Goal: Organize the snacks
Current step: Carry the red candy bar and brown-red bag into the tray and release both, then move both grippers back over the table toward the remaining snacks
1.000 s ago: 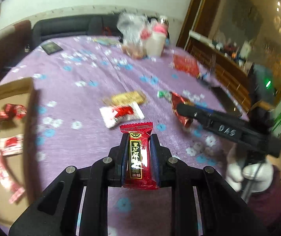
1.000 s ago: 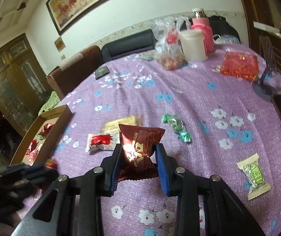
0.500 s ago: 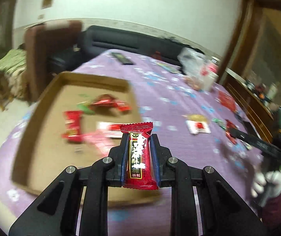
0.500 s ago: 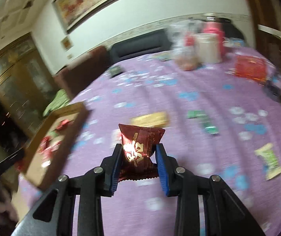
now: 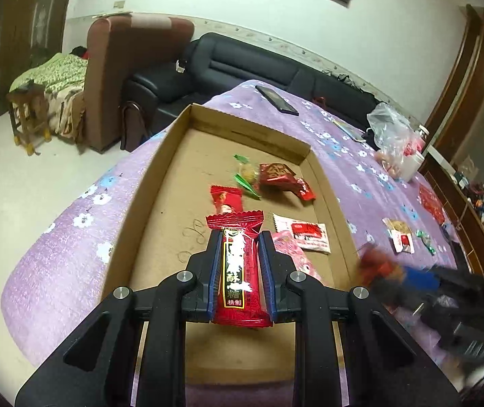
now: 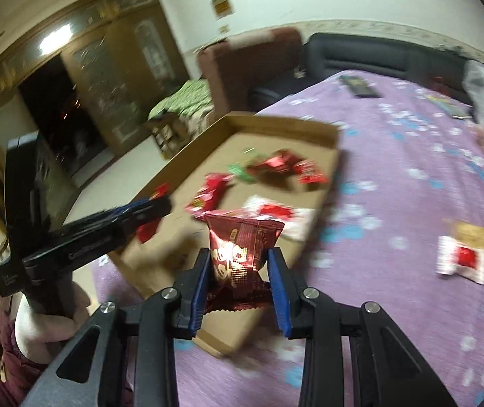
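Observation:
My left gripper is shut on a long red candy bar and holds it above the near part of a shallow cardboard tray. The tray holds several red, white and green snacks. My right gripper is shut on a dark red snack packet over the tray's near right corner. The left gripper also shows at the left of the right wrist view. The right gripper appears blurred at the right of the left wrist view.
The tray lies on a purple flowered tablecloth. Loose snacks lie on the cloth: a white and red packet, a green candy. A plastic bag and jars and a phone stand further back. A sofa is beyond the table.
Both grippers have swung left from the middle of the table to above the cardboard tray, each keeping its snack. The right gripper is still moving and its view is blurred.

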`<state>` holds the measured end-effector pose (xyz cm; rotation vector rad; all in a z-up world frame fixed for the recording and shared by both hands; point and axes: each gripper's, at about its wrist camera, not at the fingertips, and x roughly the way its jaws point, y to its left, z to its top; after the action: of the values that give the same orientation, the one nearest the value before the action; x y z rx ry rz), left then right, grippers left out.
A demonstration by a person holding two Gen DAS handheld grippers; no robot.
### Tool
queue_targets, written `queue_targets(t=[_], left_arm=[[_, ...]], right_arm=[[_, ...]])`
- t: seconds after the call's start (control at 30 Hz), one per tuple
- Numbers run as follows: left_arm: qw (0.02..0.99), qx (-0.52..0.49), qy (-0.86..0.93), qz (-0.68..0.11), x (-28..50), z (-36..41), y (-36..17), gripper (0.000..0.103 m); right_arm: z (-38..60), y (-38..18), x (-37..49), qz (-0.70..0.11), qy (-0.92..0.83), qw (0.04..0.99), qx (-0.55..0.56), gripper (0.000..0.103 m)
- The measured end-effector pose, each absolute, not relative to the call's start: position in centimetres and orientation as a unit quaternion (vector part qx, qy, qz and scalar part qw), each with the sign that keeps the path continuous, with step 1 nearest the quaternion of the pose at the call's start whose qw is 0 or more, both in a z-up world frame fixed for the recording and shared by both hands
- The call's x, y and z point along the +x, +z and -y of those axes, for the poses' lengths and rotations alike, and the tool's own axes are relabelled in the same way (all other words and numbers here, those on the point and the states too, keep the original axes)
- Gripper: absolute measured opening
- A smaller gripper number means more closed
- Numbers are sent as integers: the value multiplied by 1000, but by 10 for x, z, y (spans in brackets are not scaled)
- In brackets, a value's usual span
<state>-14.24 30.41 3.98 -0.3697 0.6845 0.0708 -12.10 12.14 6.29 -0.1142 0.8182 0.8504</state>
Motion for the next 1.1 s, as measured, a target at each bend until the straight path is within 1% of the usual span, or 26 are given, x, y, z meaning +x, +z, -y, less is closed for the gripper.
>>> queue_targets(t=[0.2, 0.27, 0.37, 0.47, 0.53, 0.57, 0.6, 0.67, 0.73, 0.77, 0.8, 0.9, 0.97, 1.0, 1.1], left_arm=[[925, -208, 37, -317, -144, -320, 40, 21], [925, -215, 34, -311, -146, -322, 42, 21], [924, -225, 27, -307, -151, -323, 47, 21], [926, -231, 21, -298, -161, -321, 54, 21], [927, -237, 21, -292, -169, -319, 59, 35], [927, -240, 22, -288, -173, -317, 62, 52], [928, -243, 21, -280, -179, -315, 65, 62], [932, -241, 15, -271, -186, -308, 73, 63], [935, -237, 1, -263, -191, -299, 80, 65], [937, -234, -11, -259, -193, -293, 83, 65], [939, -230, -21, -255, -193, -286, 87, 65], [941, -217, -50, -255, -192, -265, 93, 65], [940, -209, -65, -261, -189, -252, 94, 65], [940, -202, -70, -266, -187, -244, 95, 65], [939, -184, -88, -278, -183, -221, 96, 65]], right_arm=[[-166, 37, -127, -400, 415, 812, -95, 37], [-173, 31, -128, -398, 415, 812, -101, 38], [-174, 31, -134, -379, 416, 820, -103, 38], [-167, 42, -148, -352, 415, 832, -105, 39], [-158, 52, -157, -325, 406, 847, -107, 40], [-148, 59, -165, -305, 400, 858, -104, 40], [-139, 65, -172, -287, 394, 867, -101, 40], [-116, 79, -188, -236, 373, 893, -93, 41], [-89, 91, -207, -167, 333, 924, -91, 53], [-76, 95, -217, -128, 304, 940, -92, 67], [-64, 99, -228, -89, 272, 953, -94, 77], [-31, 106, -257, 23, 169, 980, -104, 91], [-15, 108, -271, 74, 114, 984, -117, 97], [-9, 109, -276, 91, 95, 984, -122, 98], [3, 109, -283, 111, 63, 982, -140, 100]])
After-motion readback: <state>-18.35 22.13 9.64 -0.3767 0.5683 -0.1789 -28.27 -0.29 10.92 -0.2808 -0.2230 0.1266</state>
